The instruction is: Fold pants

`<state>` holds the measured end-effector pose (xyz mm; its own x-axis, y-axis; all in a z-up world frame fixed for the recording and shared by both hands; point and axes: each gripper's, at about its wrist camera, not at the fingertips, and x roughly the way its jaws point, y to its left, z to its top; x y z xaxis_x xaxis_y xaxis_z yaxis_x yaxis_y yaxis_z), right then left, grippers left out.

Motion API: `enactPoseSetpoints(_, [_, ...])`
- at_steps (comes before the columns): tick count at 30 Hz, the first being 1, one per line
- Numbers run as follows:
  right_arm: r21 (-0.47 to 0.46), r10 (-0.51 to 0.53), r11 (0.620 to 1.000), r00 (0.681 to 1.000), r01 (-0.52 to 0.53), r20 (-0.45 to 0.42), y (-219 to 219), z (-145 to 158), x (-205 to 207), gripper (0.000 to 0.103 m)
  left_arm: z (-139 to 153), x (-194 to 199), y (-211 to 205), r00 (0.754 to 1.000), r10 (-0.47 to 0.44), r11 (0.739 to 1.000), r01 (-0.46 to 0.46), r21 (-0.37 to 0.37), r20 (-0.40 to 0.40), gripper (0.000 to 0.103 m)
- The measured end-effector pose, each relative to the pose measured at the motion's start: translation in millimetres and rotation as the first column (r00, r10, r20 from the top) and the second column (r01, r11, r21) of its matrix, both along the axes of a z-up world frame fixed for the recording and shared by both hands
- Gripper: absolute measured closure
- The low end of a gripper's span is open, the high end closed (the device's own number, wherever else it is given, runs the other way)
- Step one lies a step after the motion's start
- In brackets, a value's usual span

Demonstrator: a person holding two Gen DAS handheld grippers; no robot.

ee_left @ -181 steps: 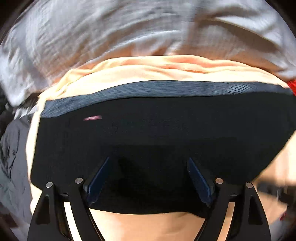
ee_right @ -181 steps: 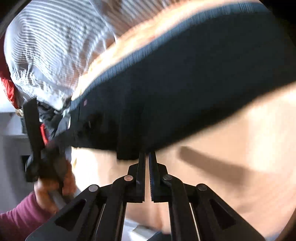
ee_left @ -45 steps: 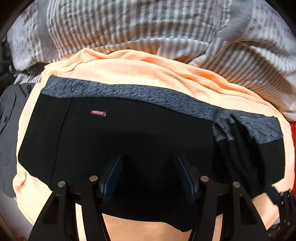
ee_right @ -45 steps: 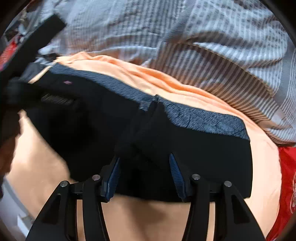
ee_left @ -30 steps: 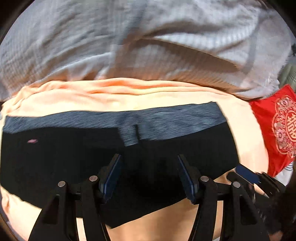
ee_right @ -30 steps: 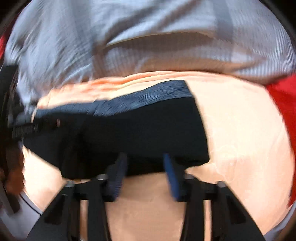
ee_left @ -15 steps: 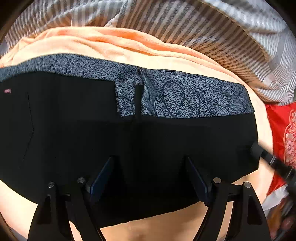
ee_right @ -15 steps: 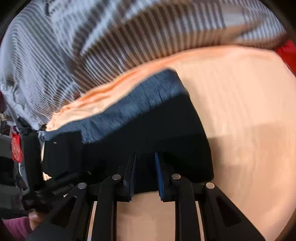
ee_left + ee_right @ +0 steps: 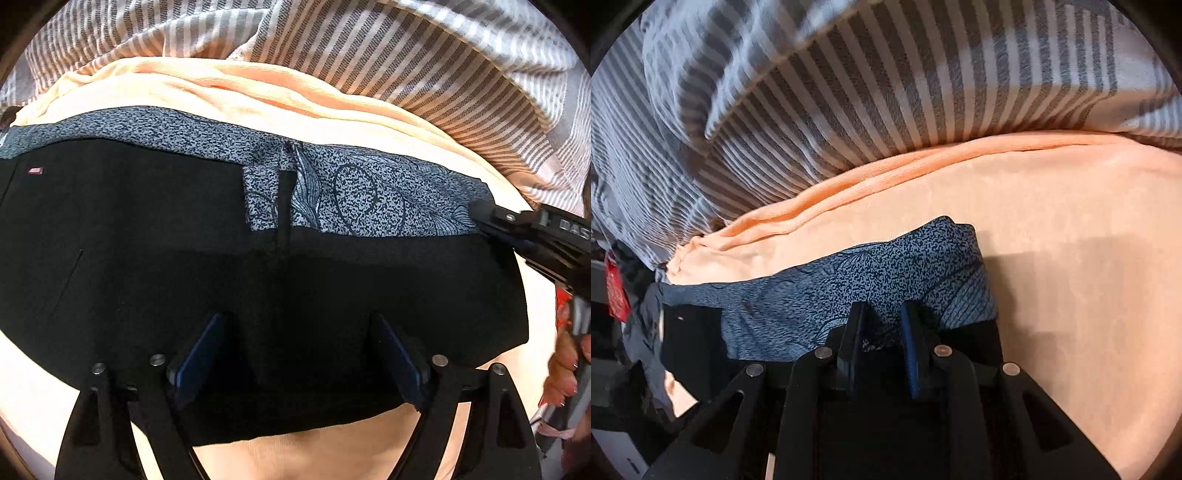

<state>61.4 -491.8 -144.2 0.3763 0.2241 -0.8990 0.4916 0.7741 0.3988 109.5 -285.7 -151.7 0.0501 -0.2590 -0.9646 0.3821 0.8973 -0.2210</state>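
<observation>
The black pants (image 9: 184, 266) lie folded flat on a peach sheet (image 9: 258, 92), with their speckled grey-blue waistband (image 9: 351, 192) along the far edge. My left gripper (image 9: 299, 325) is open, its fingers spread wide over the near middle of the pants. My right gripper (image 9: 881, 314) sits at the right end of the waistband (image 9: 849, 280), its fingers a narrow gap apart with waistband cloth between the tips. It also shows in the left wrist view (image 9: 491, 221) at the waistband's right corner.
A grey-and-white striped blanket (image 9: 886, 92) is bunched behind the sheet. Red fabric (image 9: 561, 302) and a hand (image 9: 561, 369) show at the right edge. Dark clothing (image 9: 639, 332) lies off the sheet's left end.
My right gripper has moved forward from the pants' near edge onto the right end of the waistband. My left gripper has stayed open over the pants' middle.
</observation>
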Motion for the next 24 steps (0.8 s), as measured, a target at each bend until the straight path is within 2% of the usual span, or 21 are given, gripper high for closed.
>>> enactPoseSetpoints(2, [0.021, 0.018, 1.0, 1.0, -0.018, -0.001, 0, 7, -5, 0.08, 8, -2, 3, 1.0, 0.012, 1.0, -0.012, 0.022, 0.005, 0.017])
enactPoseSetpoints(4, [0.024, 0.031, 0.999, 1.0, -0.031, -0.005, 3, 14, -12, 0.07, 18, -5, 9, 0.999, 0.026, 0.999, -0.027, 0.046, 0.019, 0.017])
enactPoseSetpoints(6, [0.012, 0.038, 0.999, 0.999, -0.037, -0.012, 4, 22, -26, 0.056, 27, -8, 14, 0.999, 0.036, 0.997, -0.037, 0.065, 0.031, 0.017])
enactPoseSetpoints(9, [-0.023, 0.049, 0.999, 0.999, -0.05, -0.015, 15, 33, -43, 0.048, 39, -12, 24, 0.998, 0.045, 0.993, -0.049, 0.107, 0.043, 0.017])
enactPoseSetpoints(11, [-0.035, 0.059, 0.998, 0.998, -0.06, -0.026, 23, 39, -54, 0.047, 44, -14, 30, 0.997, 0.054, 0.989, -0.06, 0.137, 0.048, 0.017])
enactPoseSetpoints(14, [-0.032, 0.085, 0.996, 0.995, -0.086, -0.044, 36, 45, -67, 0.038, 50, -16, 40, 0.996, 0.07, 0.986, -0.077, 0.145, 0.053, 0.017])
enactPoseSetpoints(19, [-0.066, 0.133, 0.988, 0.989, -0.137, -0.061, 64, 50, -72, 0.036, 56, -22, 54, 0.997, 0.061, 0.987, -0.068, 0.146, 0.05, 0.017])
enactPoseSetpoints(24, [-0.079, 0.122, 0.989, 0.989, -0.128, -0.085, 89, 49, -68, 0.036, 61, -22, 79, 0.998, 0.057, 0.988, -0.062, 0.14, 0.041, 0.017])
